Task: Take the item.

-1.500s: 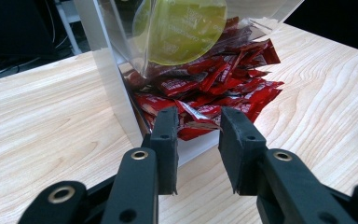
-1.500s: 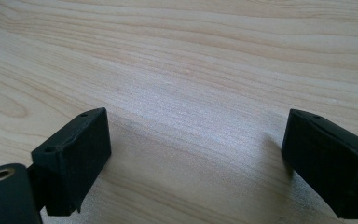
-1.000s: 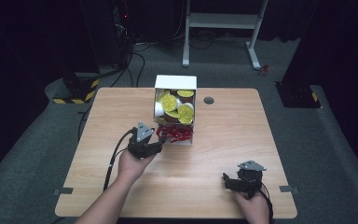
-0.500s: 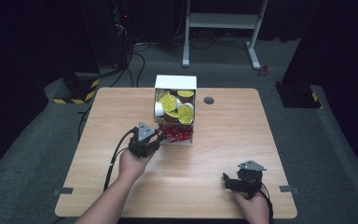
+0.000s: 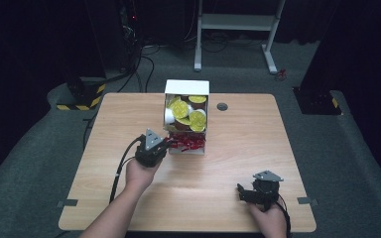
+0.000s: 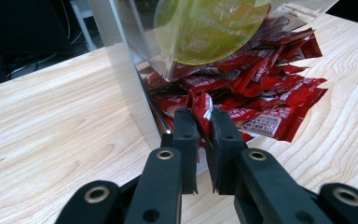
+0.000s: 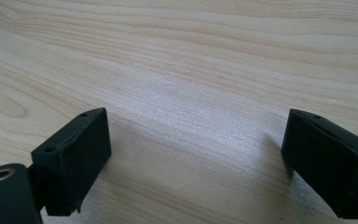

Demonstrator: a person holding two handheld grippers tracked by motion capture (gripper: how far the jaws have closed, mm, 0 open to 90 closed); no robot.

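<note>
High view: one wooden table [image 5: 238, 163] carries one white box [image 5: 187, 88] with clear walls, standing toward the far middle of the tabletop. In the upper part of the box are round yellow-lidded cups [image 5: 197, 118]; about four lids can be counted, and others may be hidden. At the bottom of the box lies a heap of small red packets [image 5: 188, 144], too many and too overlapped to count. One small dark round fitting [image 5: 222, 106] sits in the tabletop just right of the box.

Two grippers are in use, one in each hand. The left gripper [image 5: 164, 147] is at the near left corner of the box, its tips in the red packets. In the left gripper view its two black jaws are closed almost together on the upright edge of one red packet [image 6: 203, 108], beside the clear wall of the box. The packets carry white print and a pale label panel, and the yellow lid above them carries pale print, but none of it is legible.

The right gripper [image 5: 248, 192] rests near the front right of the table, well apart from the box. In the right gripper view its jaws stand wide apart, holding nothing, with bare wood between them.
</note>
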